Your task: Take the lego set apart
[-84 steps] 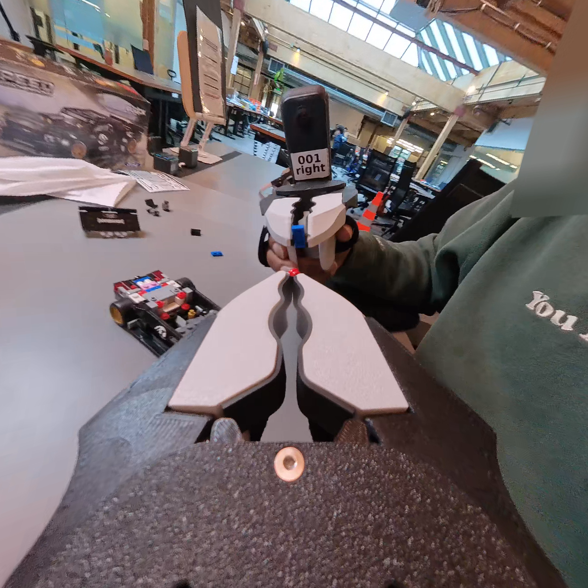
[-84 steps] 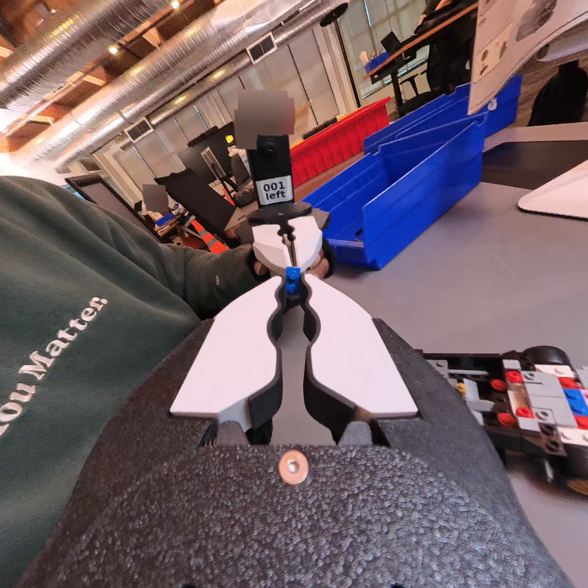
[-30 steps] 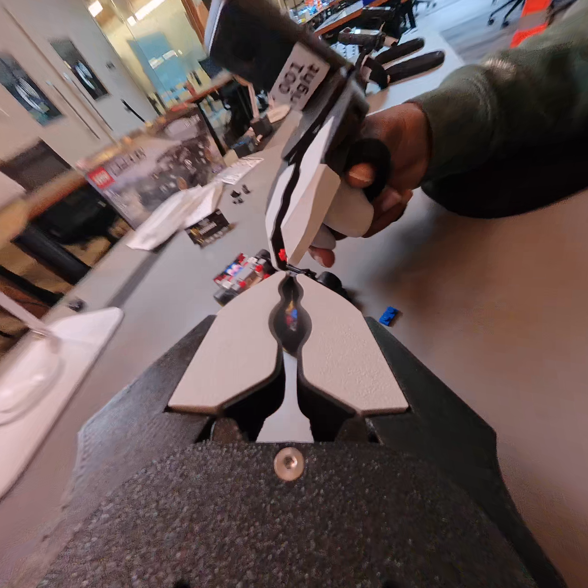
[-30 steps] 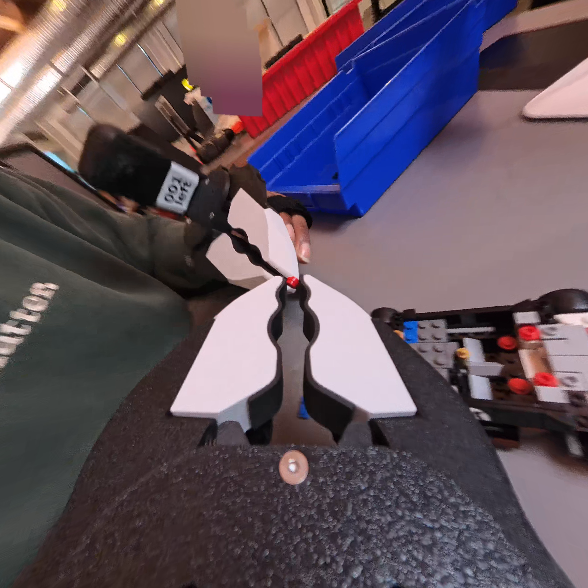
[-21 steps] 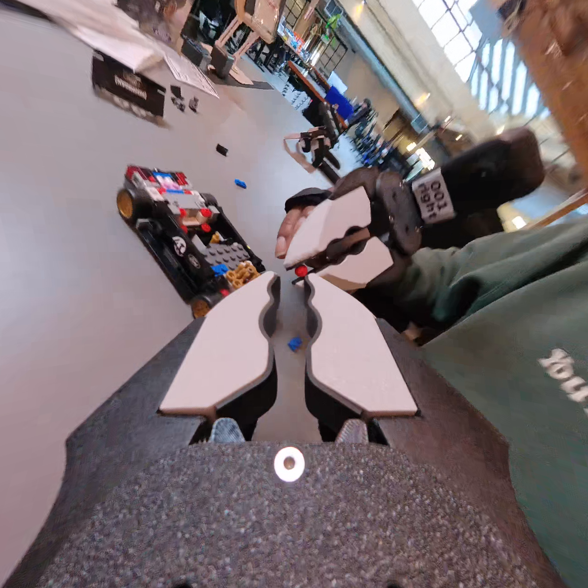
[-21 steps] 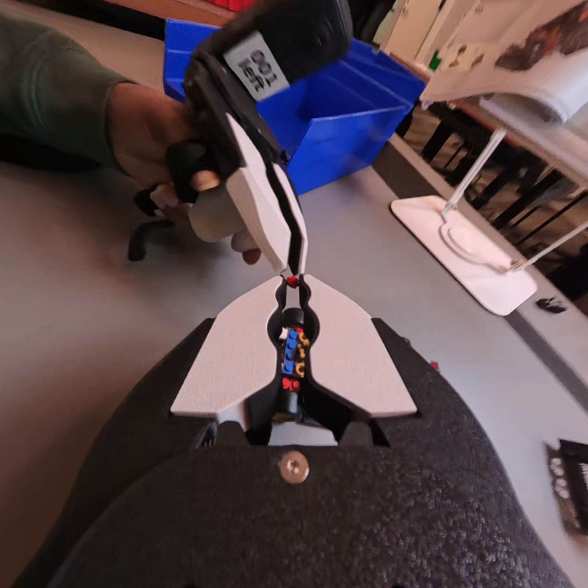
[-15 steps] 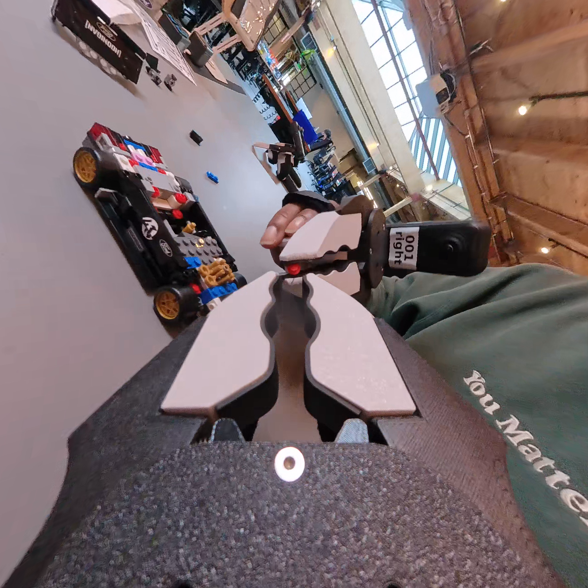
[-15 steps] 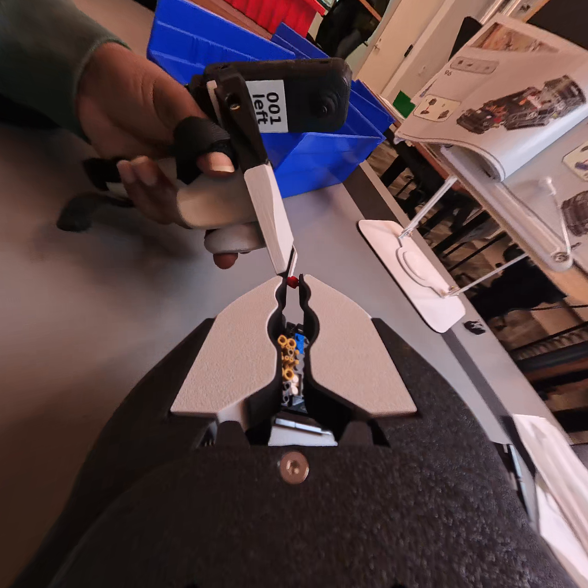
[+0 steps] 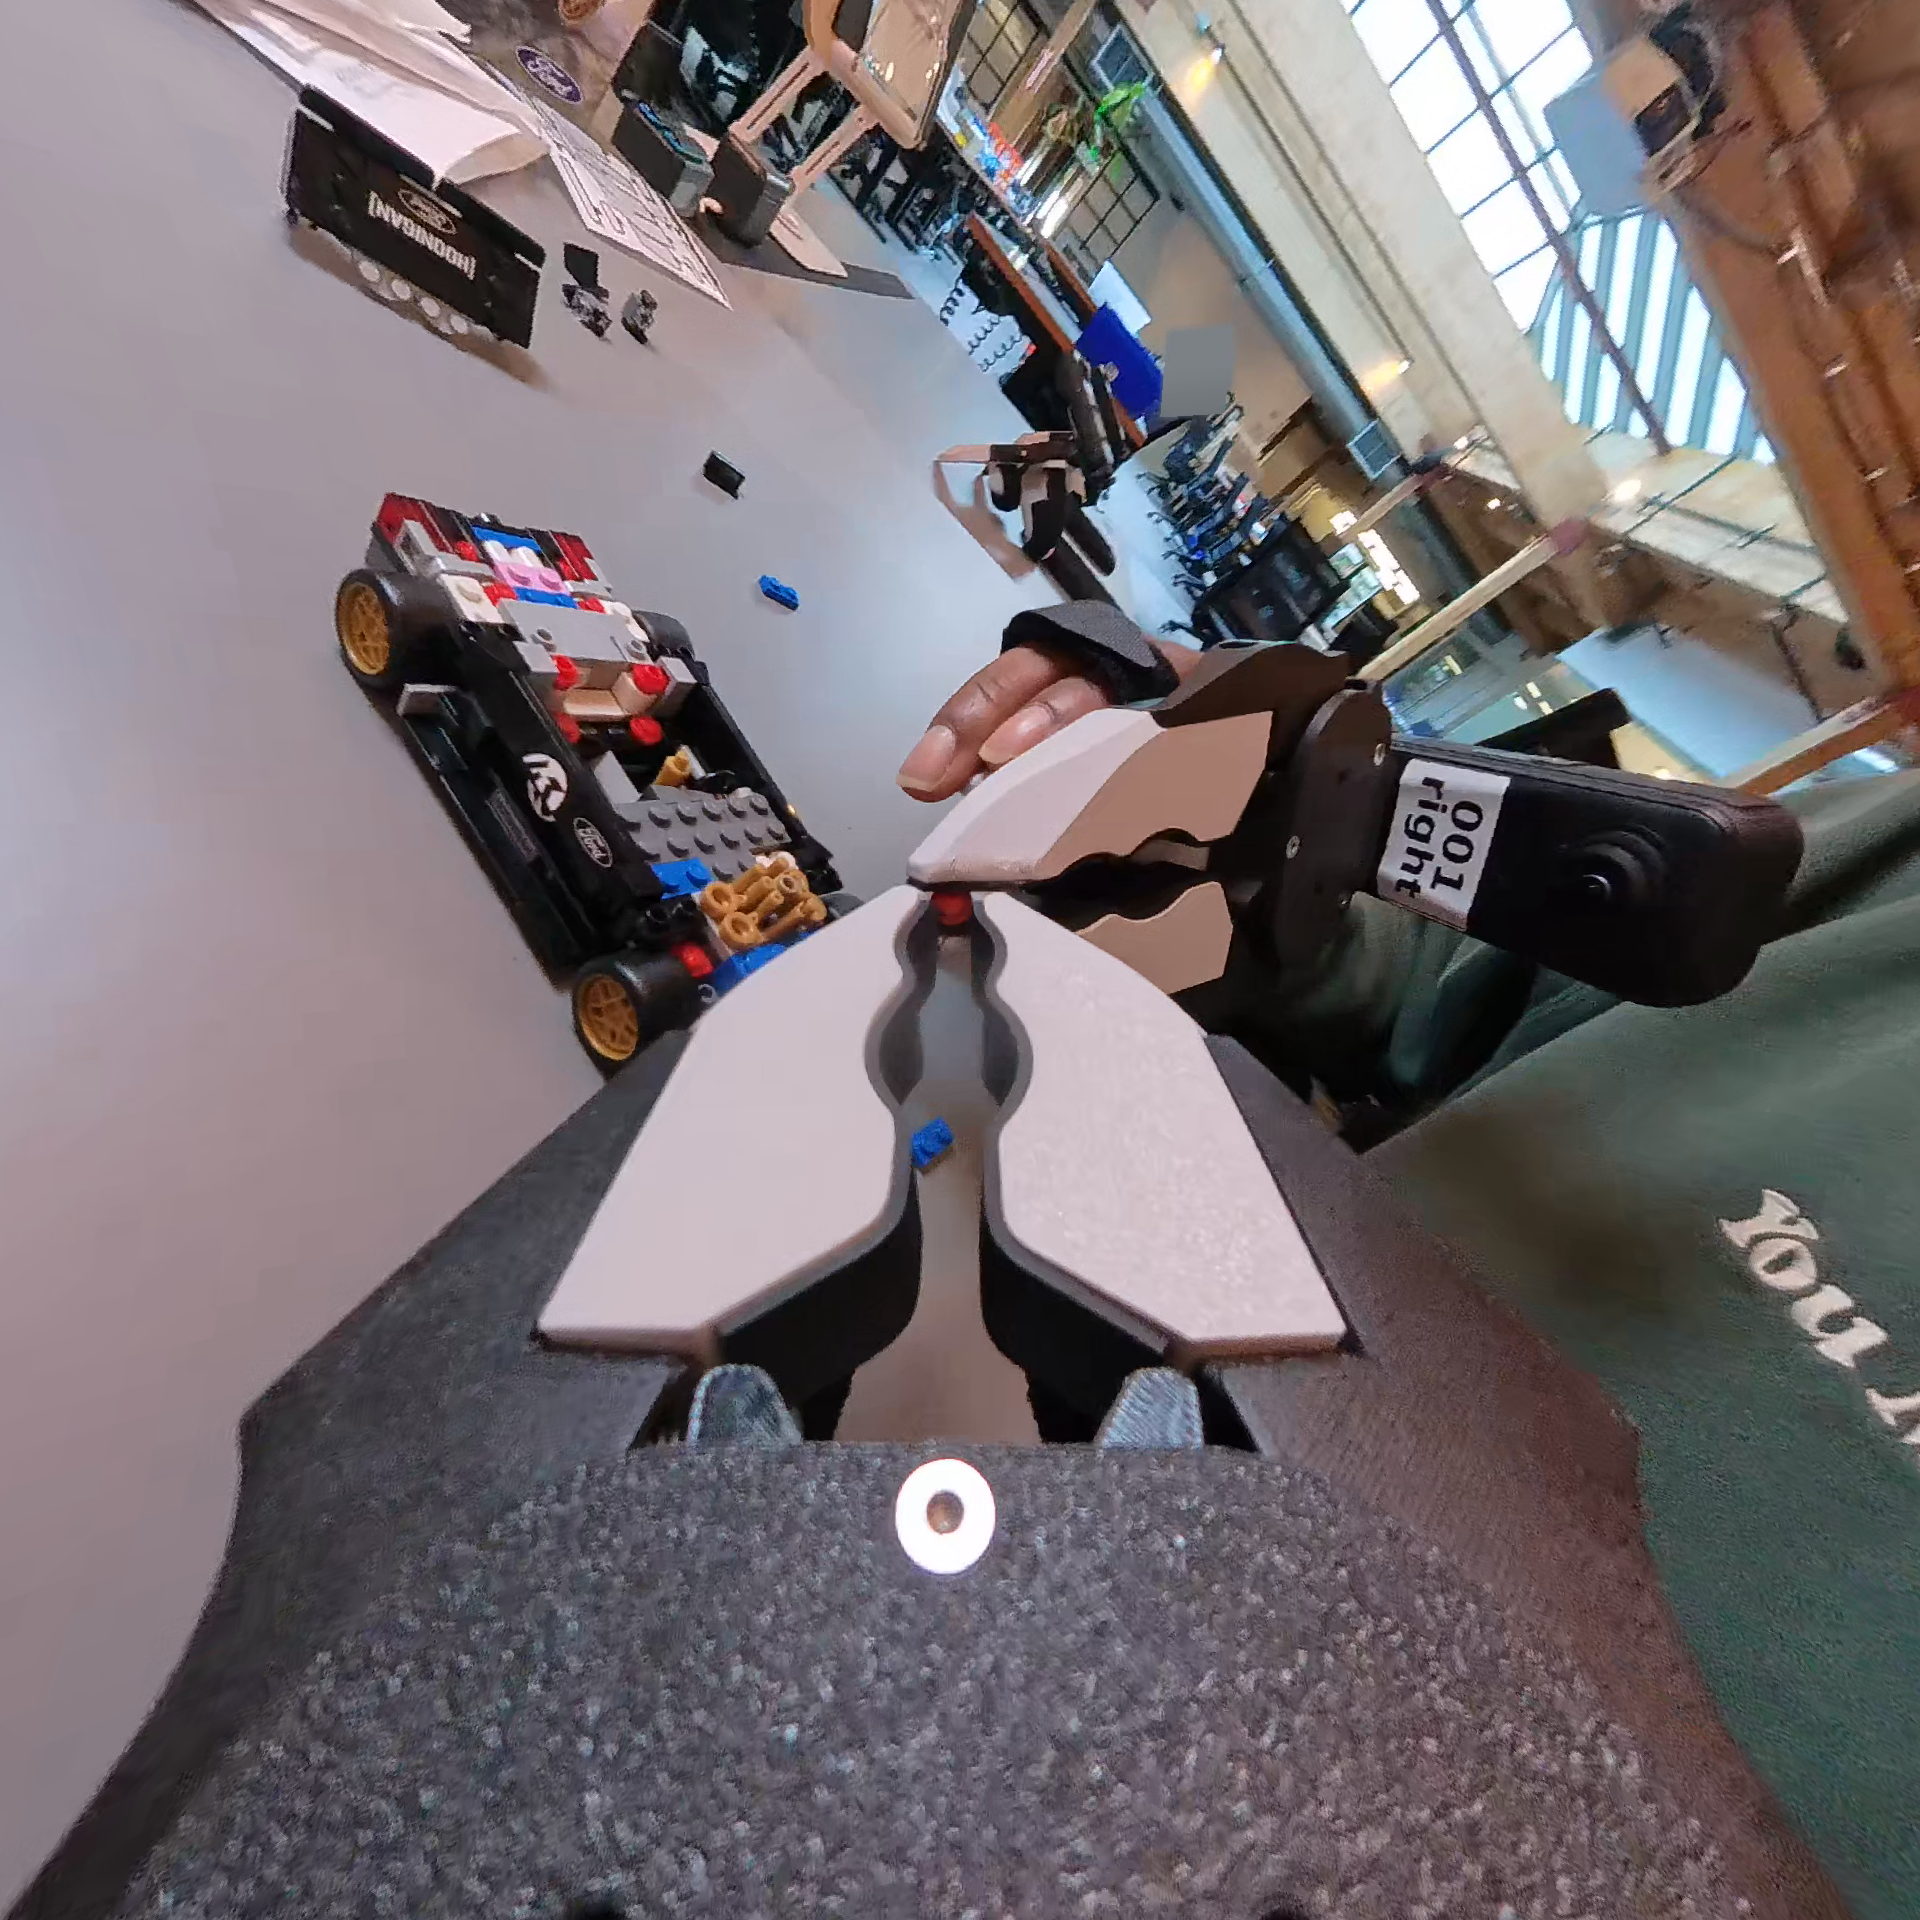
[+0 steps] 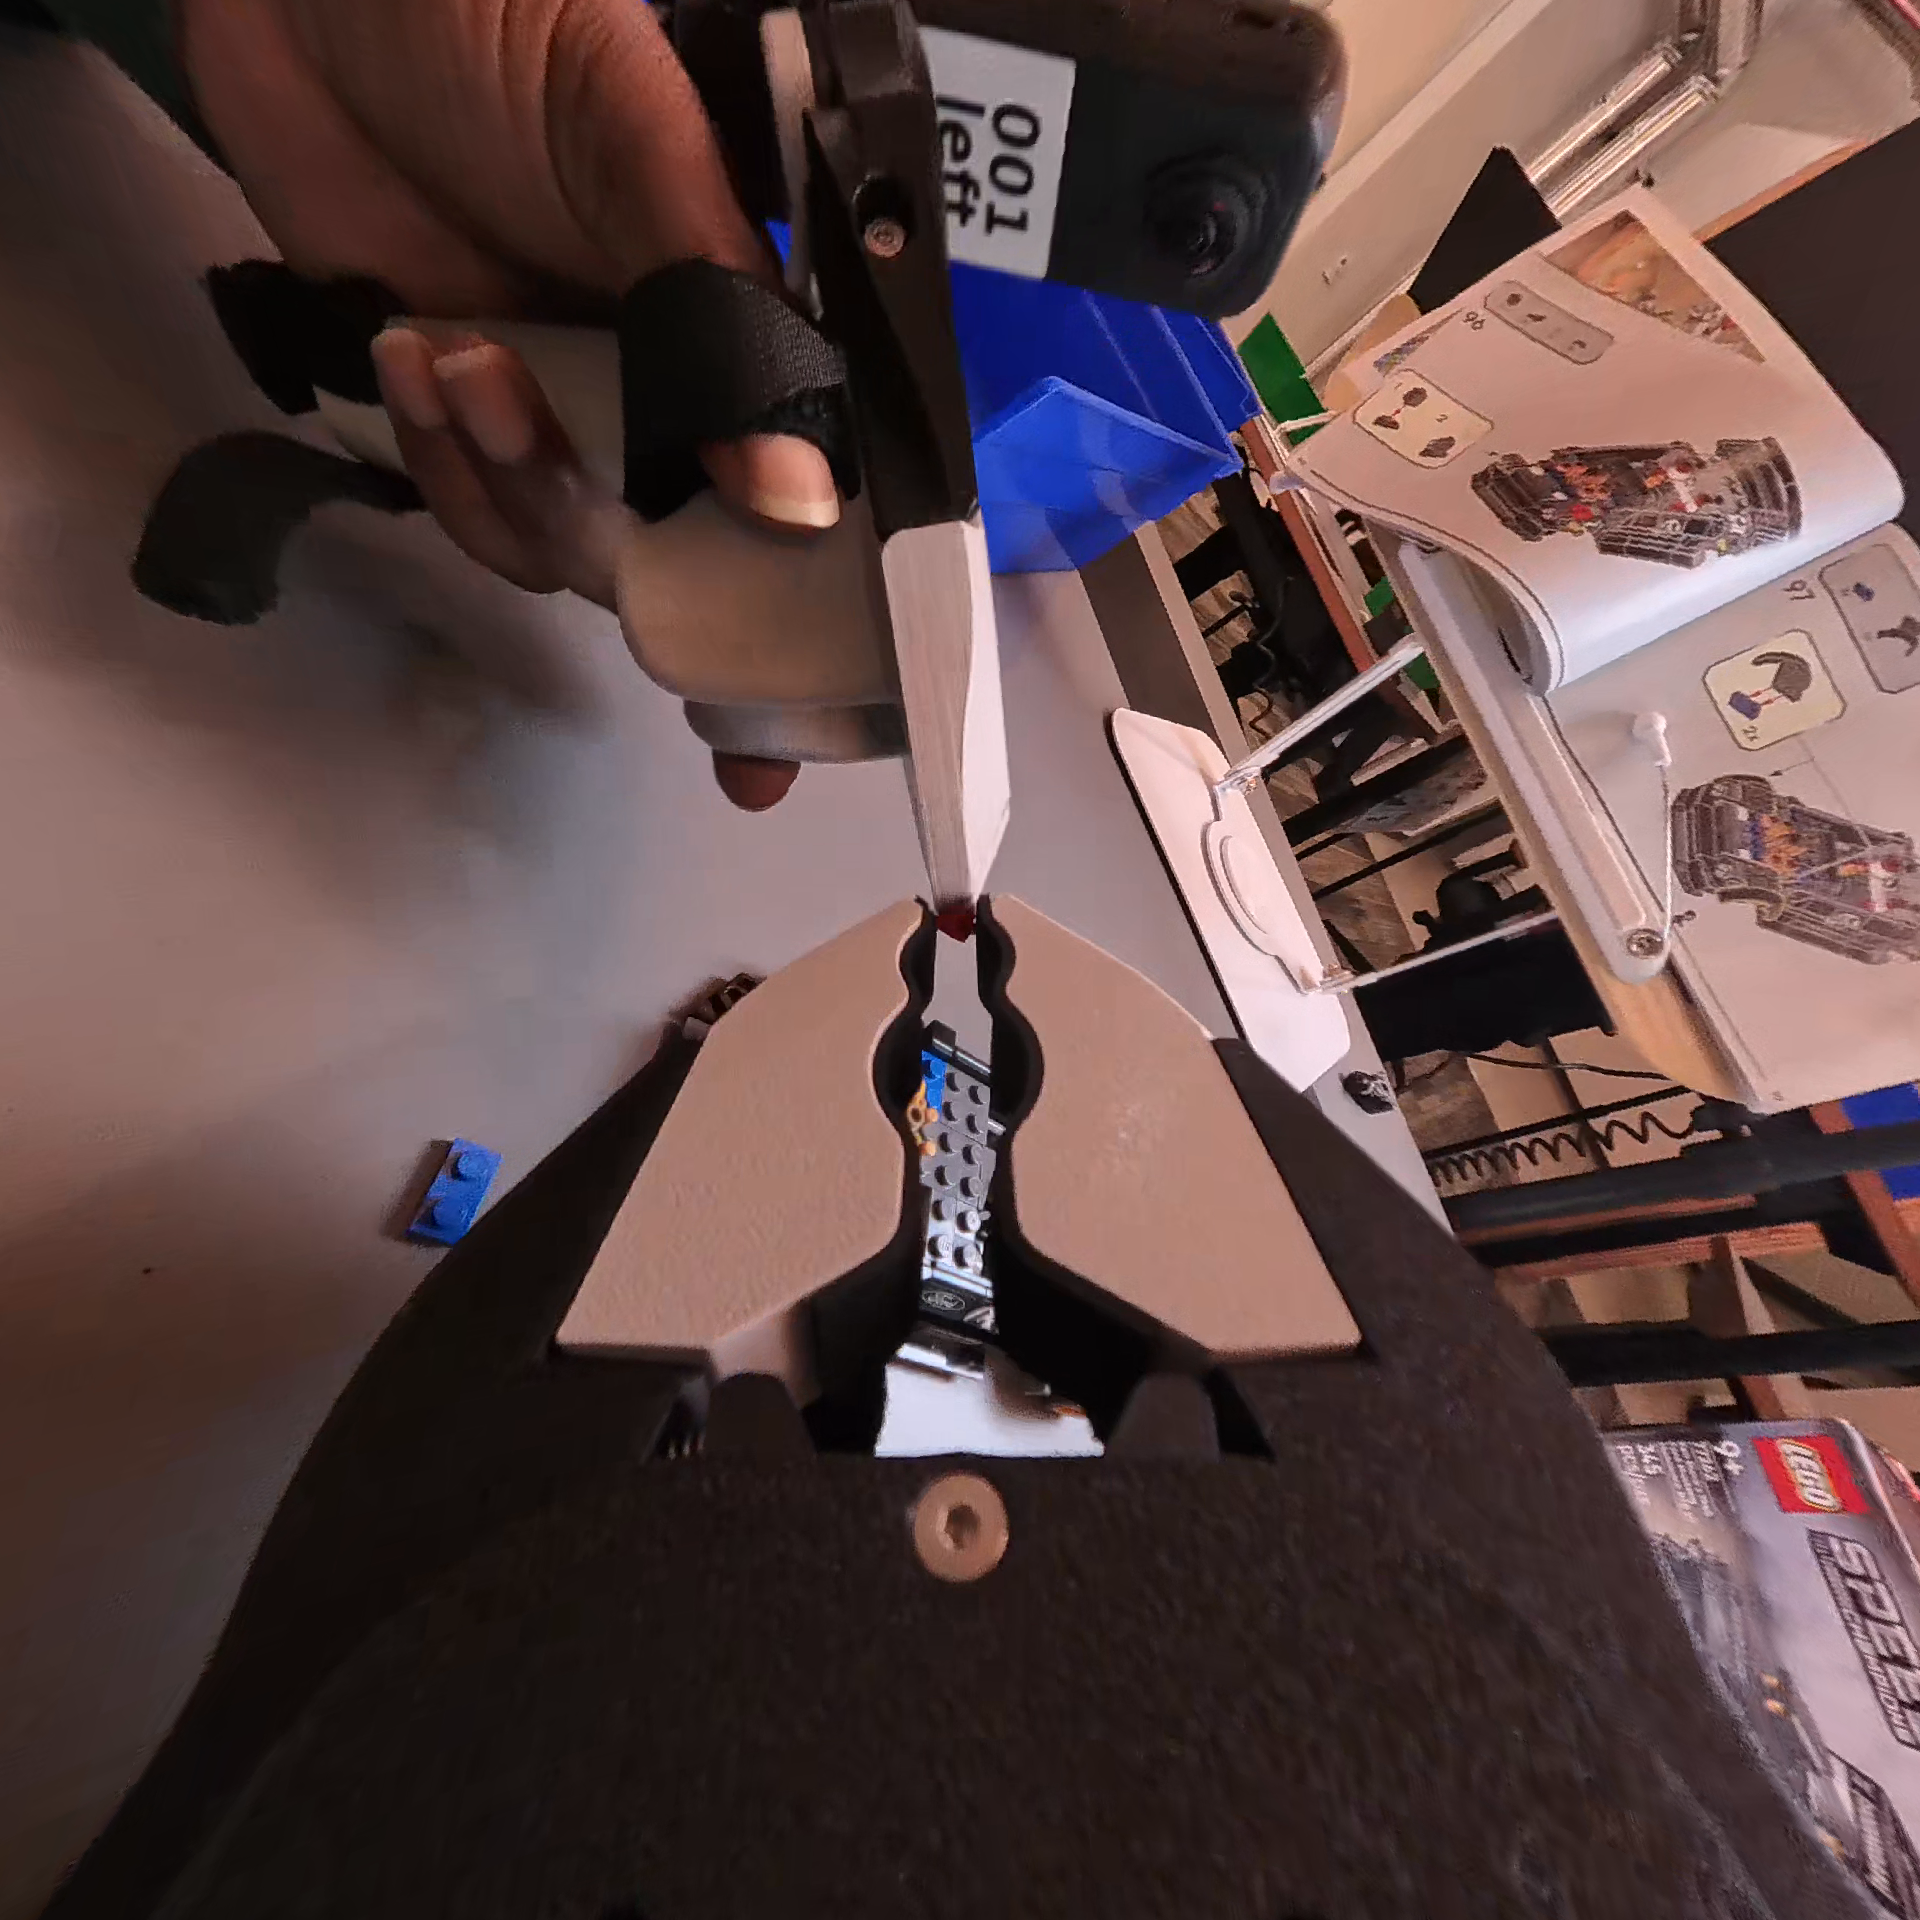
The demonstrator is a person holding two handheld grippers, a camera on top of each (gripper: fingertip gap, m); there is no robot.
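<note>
A small red lego piece (image 9: pixel 950 906) is pinched between the tips of both grippers, held above the grey table. My left gripper (image 9: pixel 951 916) is shut on it from the sides. My right gripper (image 10: pixel 954 921) is shut on the same red piece (image 10: pixel 954 922). The two grippers meet tip to tip at a right angle. The right gripper (image 9: pixel 940 883) comes in from the right in the left wrist view, and the left gripper (image 10: pixel 956 888) comes from above in the right wrist view. The partly stripped black lego car (image 9: pixel 582 769) lies on the table to the left. A blue plate (image 10: pixel 454 1190) lies loose below.
Loose blue (image 9: pixel 777 592) and black (image 9: pixel 724 473) pieces and a black lettered plate (image 9: pixel 416 239) lie beyond the car. Blue bins (image 10: pixel 1091 416), an instruction booklet (image 10: pixel 1558 499) on a white-based stand (image 10: pixel 1226 883) and the lego box (image 10: pixel 1818 1610) stand at the table's edge. Both grippers' tips are close together, under 4 cm apart. The blue plate (image 10: pixel 454 1190) is about equally far from each gripper, around 9 cm. It turns up in the left wrist view (image 9: pixel 940 1137) as well.
The right gripper dropped its blue plate onto the table and took the red piece. The left jaws, open half a second ago, have closed on the red piece again.
</note>
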